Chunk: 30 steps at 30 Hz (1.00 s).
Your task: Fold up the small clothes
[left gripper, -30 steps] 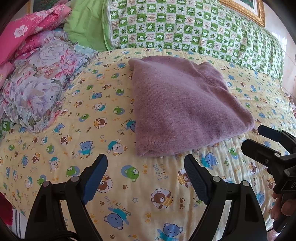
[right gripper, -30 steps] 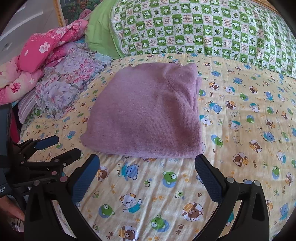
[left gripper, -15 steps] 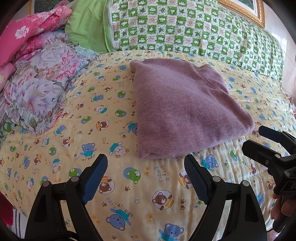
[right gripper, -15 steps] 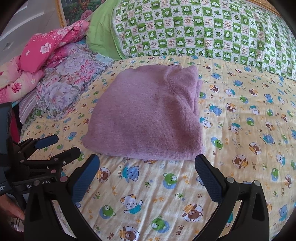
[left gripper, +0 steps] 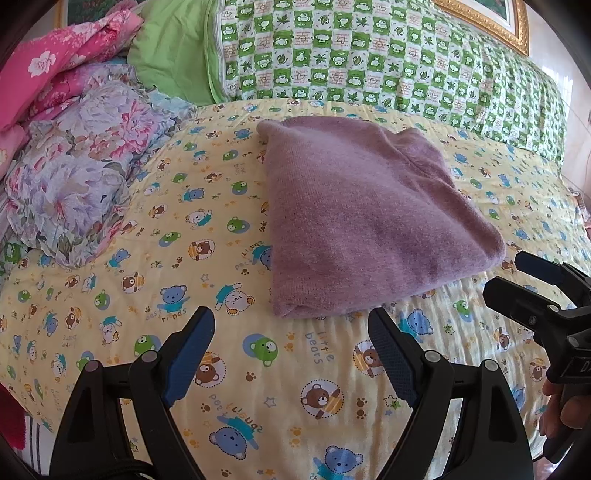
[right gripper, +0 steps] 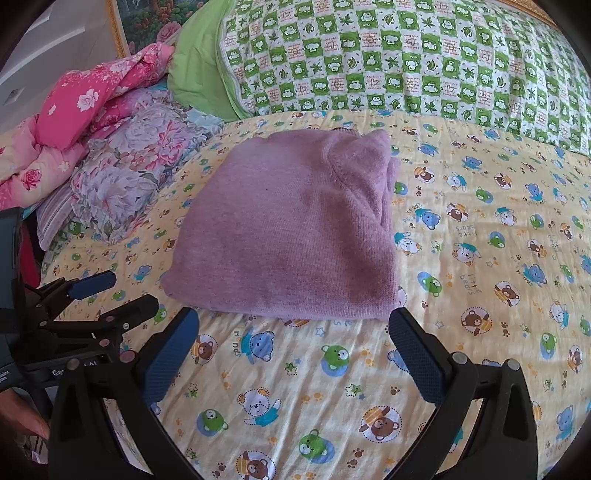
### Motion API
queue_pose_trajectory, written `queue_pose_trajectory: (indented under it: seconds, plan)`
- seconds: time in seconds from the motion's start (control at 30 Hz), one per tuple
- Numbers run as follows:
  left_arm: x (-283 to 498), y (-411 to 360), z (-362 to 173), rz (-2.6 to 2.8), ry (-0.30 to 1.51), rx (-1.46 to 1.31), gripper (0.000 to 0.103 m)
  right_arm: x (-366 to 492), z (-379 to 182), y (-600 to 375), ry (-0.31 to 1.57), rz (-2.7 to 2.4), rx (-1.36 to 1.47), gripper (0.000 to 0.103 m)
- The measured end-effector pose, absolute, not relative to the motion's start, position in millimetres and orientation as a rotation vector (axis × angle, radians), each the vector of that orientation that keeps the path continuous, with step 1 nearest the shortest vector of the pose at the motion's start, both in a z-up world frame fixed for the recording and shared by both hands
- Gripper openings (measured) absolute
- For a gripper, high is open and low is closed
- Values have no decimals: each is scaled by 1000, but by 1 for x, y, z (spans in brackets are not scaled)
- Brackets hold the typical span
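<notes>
A purple knit garment [left gripper: 365,218] lies folded into a rough rectangle on the yellow bear-print bedsheet [left gripper: 221,229]; it also shows in the right wrist view [right gripper: 295,236]. My left gripper [left gripper: 291,350] is open and empty, just short of the garment's near edge. My right gripper [right gripper: 291,350] is open and empty, also just before the near edge. Each gripper shows in the other's view: the right one [left gripper: 517,280] at the right, the left one [right gripper: 110,295] at the left.
A green checked pillow [left gripper: 369,62] and a plain green pillow [left gripper: 173,59] lie along the head of the bed. Floral and pink bedding [left gripper: 74,155] is piled at the left. A gold picture frame [left gripper: 491,22] hangs behind.
Both grippers have drawn back a little from the garment, which sits slightly farther away in both views. The garment has not moved and both grippers stay open.
</notes>
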<state>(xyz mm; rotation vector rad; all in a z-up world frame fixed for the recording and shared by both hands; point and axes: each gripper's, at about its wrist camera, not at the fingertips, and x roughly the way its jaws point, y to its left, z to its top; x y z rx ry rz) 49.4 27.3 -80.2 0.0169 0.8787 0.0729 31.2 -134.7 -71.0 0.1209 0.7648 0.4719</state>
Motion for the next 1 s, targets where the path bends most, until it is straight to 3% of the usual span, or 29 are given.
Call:
queue_pose_trajectory:
  seconds: [1.0]
  plan:
    - [53,30,-82,78,886,24,86,31,-67,-136,757,467,134,102]
